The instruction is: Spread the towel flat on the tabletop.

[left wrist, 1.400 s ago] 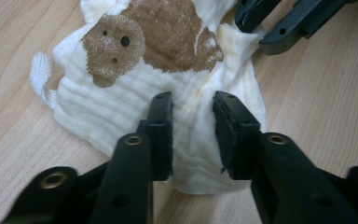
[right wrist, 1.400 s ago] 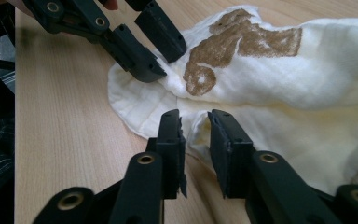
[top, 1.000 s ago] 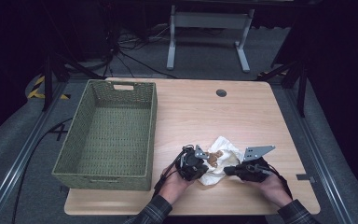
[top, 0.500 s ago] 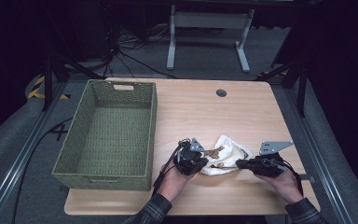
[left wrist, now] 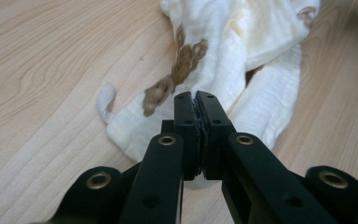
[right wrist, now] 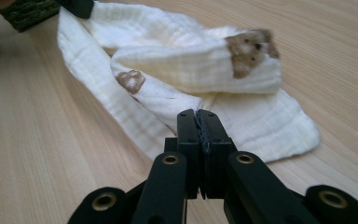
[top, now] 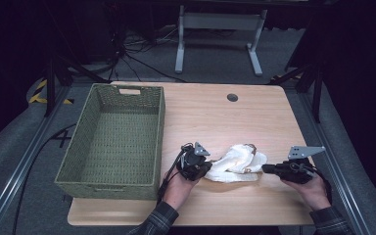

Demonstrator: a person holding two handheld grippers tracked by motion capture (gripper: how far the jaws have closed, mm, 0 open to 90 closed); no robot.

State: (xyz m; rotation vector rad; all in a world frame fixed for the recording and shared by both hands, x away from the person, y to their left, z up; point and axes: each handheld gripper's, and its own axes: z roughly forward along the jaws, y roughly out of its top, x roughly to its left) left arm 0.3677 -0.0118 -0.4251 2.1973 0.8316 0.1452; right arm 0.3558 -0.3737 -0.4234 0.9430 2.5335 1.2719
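Note:
A white cloth (top: 235, 164) with brown bear prints lies rumpled and drawn out along the table's front. My left gripper (top: 204, 169) is at the cloth's left end, jaws shut on the cloth (left wrist: 242, 70). Folds spread away ahead of the left gripper (left wrist: 196, 95). My right gripper (top: 267, 169) is at the cloth's right edge. In the right gripper view its jaws are shut on the near hem of the cloth (right wrist: 191, 65), and creases run toward the right gripper (right wrist: 198, 113). The left gripper's jaw (right wrist: 77, 7) holds the cloth's far end.
A green woven basket (top: 159, 127) stands open at the table's left, just beside the left hand. The wooden table (top: 225, 117) has a small round hole (top: 232, 97) near its back edge. A white stand (top: 218, 22) sits on the floor behind.
The right gripper has moved to the right, and the cloth has gone from a bunched heap to a longer, drawn-out shape. The left gripper has barely shifted.

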